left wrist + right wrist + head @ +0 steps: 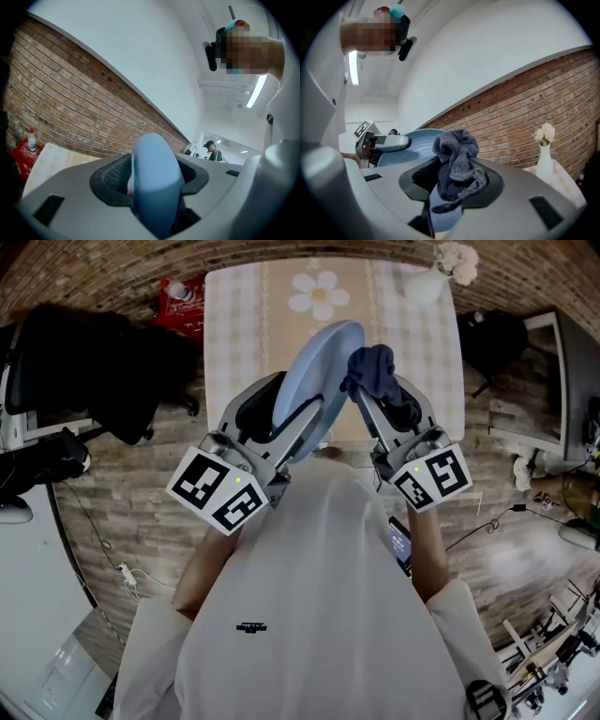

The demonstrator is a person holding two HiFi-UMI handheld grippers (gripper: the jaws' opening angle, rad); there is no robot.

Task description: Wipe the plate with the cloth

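Clamps the plate [319, 367] in the left gripper [302, 423], jaws pressed onto its lower rim, lifted clear above the table [246, 324] towards the near edge. Pinches the cloth [375, 369] in the right gripper [377, 399], bunched into a wad at the plate's right rim, seemingly touching it.

Likely risks: levering the plate out of that narrow rim hold by pushing hard with the wad, given a grip on one edge only, and dropping it onto the table below. Also scraping bare jaw on the plate, with little cloth past the tips, or dragging the wad loose on a long stroke.

Shows only in the head view the meeting of both grippers over the table. Shows only in the right gripper view the plate's face behind the cloth, with the left gripper at its far rim. Offers in the left gripper view just the plate edge-on, no cloth. Catches the vase [543, 161] at the far right corner in the head and right gripper views alone
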